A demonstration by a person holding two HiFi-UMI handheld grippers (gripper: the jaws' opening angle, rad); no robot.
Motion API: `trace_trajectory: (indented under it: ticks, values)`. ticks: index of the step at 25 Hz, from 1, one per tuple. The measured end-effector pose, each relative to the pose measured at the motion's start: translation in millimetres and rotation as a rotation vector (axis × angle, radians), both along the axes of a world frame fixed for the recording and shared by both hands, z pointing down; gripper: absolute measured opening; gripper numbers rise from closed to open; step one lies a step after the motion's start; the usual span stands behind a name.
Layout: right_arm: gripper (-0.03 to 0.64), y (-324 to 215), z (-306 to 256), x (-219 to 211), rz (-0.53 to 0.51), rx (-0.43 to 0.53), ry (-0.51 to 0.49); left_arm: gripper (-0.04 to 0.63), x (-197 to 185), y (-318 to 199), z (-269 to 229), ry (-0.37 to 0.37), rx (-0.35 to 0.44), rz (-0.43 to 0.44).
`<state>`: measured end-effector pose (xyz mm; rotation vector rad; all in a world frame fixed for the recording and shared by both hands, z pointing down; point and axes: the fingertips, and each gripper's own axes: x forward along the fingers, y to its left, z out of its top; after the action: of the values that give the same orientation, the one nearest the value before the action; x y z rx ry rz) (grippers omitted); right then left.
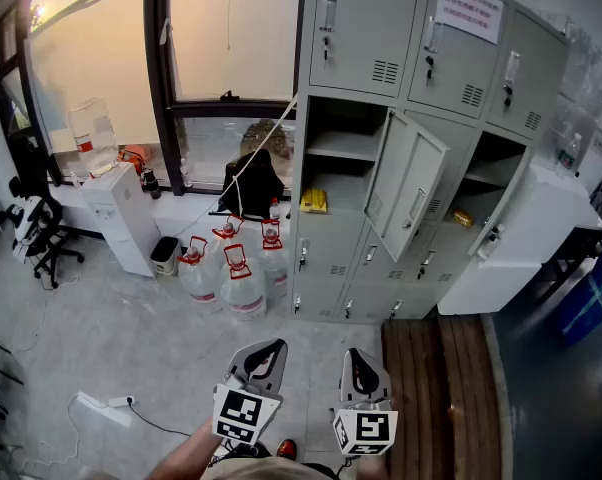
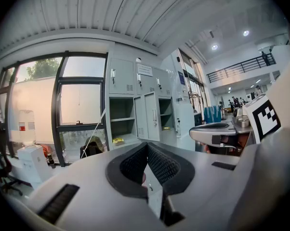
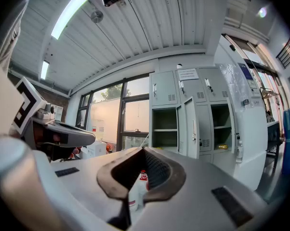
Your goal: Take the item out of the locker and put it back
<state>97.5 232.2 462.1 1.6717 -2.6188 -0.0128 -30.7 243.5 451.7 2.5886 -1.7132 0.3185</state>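
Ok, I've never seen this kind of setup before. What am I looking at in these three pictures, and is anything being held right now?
There is no robot here. A person carries a pair of hand-held tongs in each hand. The wide picture comes from a camera on the person's head, looking forward and down. The left tongs and right tongs show at its bottom edge. The other two pictures come from cameras riding on the tongs themselves, each looking along its own jaws. In both, the jaws are closed together with nothing between them, so nothing is held.

Ahead stands a bank of grey lockers, two of them open. A yellow item lies in the left open one, and a smaller yellowish item in the right open one. Large water bottles stand on the floor beside the lockers.
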Motion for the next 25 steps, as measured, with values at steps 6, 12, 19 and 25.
trace_trajectory:
  ticks: [6, 12, 19, 25]
  values:
    - [0.018, 4.4, -2.8, -2.6, -0.008, 0.014, -0.005, 0.021, -1.3, 3.8, -1.6, 0.011, 0.004, -0.003]
    - [0.018, 2.1, -1.3, -4.6, -0.011, 0.009, -0.001, 0.021, -3.2, 2.2, -1.8, 0.013, 0.006, -0.011]
    - [0.018, -13.5, 2.4, -4.4, -0.014, 0.007, -0.001, 0.021, -6.0, -12.9, 0.7, 0.014, 0.006, -0.022]
    - [0.018, -46.4, 5.7, -8.6, -0.017, 0.010, 0.000, 0.022, -8.5, -45.9, 4.5, 0.011, 0.012, -0.019]
